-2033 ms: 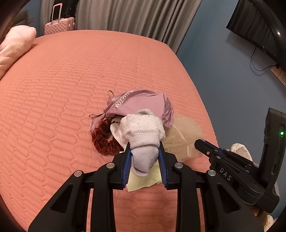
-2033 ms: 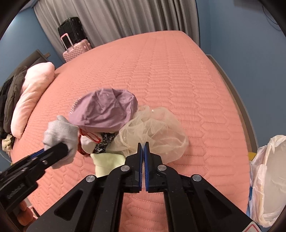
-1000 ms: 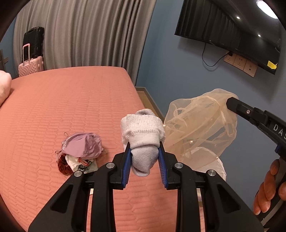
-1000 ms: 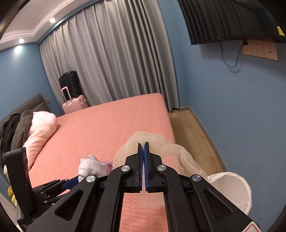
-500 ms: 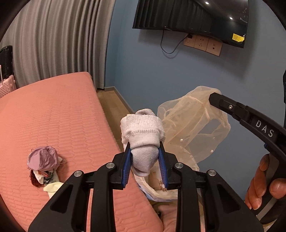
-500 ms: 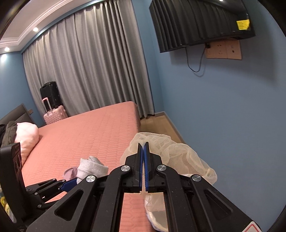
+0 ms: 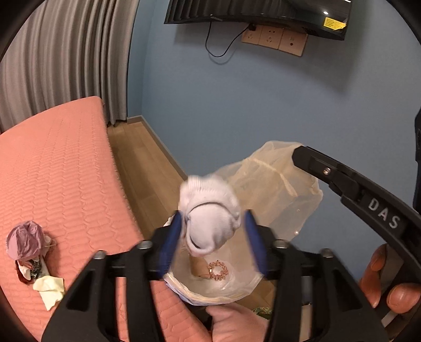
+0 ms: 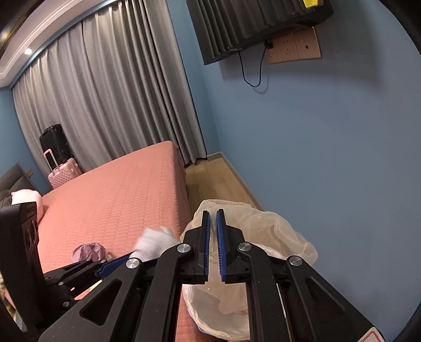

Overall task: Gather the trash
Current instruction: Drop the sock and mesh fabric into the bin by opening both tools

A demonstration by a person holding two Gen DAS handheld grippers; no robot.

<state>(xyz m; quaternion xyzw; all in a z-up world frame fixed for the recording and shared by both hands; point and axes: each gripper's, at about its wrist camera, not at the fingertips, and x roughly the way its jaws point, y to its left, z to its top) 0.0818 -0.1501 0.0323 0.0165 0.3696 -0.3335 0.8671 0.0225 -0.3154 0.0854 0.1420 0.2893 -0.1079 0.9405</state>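
My left gripper (image 7: 211, 229) is open above the white-lined trash bin (image 7: 210, 289). The white sock (image 7: 210, 213) sits loose and blurred between its spread blue pads, falling free. My right gripper (image 8: 213, 236) has its jaws slightly apart, with the sheer beige mesh fabric (image 8: 263, 226) draped at the tips over the bin (image 8: 218, 313). That mesh (image 7: 273, 189) hangs off the right gripper's tip in the left wrist view. A pink scrunchie (image 7: 217, 269) lies inside the bin. The sock (image 8: 154, 242) also shows in the right wrist view.
A salmon quilted bed (image 7: 58, 184) lies to the left, with a pile of a purple cloth (image 7: 25, 240), a dark red scrunchie and a pale yellow cloth (image 7: 50, 289) on it. Blue wall and wall TV (image 8: 257, 23) ahead. Suitcases (image 8: 60, 163) stand by the grey curtain.
Both grippers swung from the bed to above the bin. The left gripper's jaws have opened and let go of the sock. The right gripper's jaws have parted slightly on the mesh.
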